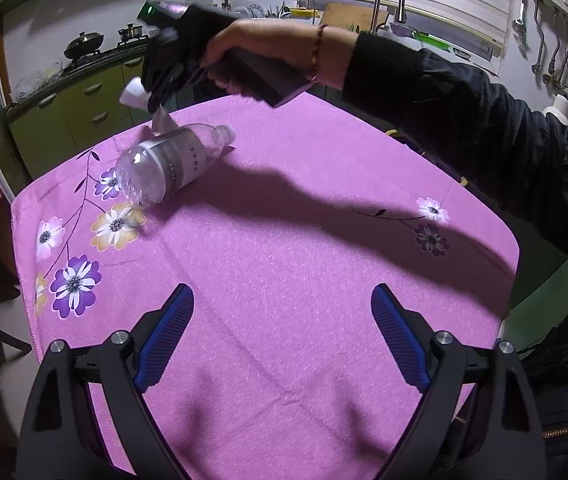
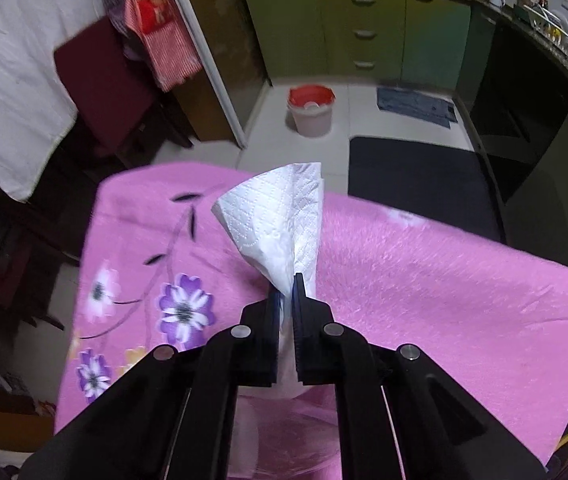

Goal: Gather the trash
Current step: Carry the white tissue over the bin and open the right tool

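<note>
step: carrying tissue to bin | right gripper closed on tissue, above table's far edge | left gripper wide open, empty | next: reach bin, release; bottle remains near far-left corner

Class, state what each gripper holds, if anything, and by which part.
The right gripper pinches a white paper napkin by its bunched lower end. The left gripper holds nothing.

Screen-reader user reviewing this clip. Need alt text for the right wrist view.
The right tongs are shut on a white paper napkin, held above a pink flowered tablecloth. Past the table edge, a bucket with a red liner stands on the tiled floor before green cabinets.
</note>
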{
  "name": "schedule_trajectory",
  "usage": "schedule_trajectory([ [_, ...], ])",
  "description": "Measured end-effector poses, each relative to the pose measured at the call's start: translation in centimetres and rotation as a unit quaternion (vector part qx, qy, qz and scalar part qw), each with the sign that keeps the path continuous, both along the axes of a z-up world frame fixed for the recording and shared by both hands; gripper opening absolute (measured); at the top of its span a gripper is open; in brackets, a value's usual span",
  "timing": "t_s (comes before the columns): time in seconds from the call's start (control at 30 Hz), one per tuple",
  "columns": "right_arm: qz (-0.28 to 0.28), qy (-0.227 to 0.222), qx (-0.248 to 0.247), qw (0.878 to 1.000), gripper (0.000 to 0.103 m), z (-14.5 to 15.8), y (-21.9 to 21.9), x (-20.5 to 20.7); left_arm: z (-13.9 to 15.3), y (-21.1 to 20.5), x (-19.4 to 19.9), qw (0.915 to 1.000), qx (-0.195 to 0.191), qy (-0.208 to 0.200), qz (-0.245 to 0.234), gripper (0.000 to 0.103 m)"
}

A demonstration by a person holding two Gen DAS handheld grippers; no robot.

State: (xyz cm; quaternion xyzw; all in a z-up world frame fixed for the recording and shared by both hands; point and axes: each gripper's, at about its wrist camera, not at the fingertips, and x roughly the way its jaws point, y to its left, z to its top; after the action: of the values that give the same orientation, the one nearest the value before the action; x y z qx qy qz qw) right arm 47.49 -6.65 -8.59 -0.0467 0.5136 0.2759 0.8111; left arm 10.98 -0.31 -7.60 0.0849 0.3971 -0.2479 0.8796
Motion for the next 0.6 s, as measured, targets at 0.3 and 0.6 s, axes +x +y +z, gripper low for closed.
schedule_trajectory([
  [0.3, 0.019, -0.020, 0.042, 0.999, 0.007, 3.9, -3.3, -3.9, -0.1, -0.8, -0.2, 1.0000, 0.006, 0.000, -0.007, 0.086],
  [0.6, 0.040, -0.054, 0.070, 0.995, 0.007, 7.6, -8.3, -10.1, -0.2, -1.5, -0.2, 0.9999, 0.009, 0.001, -0.013, 0.086],
])
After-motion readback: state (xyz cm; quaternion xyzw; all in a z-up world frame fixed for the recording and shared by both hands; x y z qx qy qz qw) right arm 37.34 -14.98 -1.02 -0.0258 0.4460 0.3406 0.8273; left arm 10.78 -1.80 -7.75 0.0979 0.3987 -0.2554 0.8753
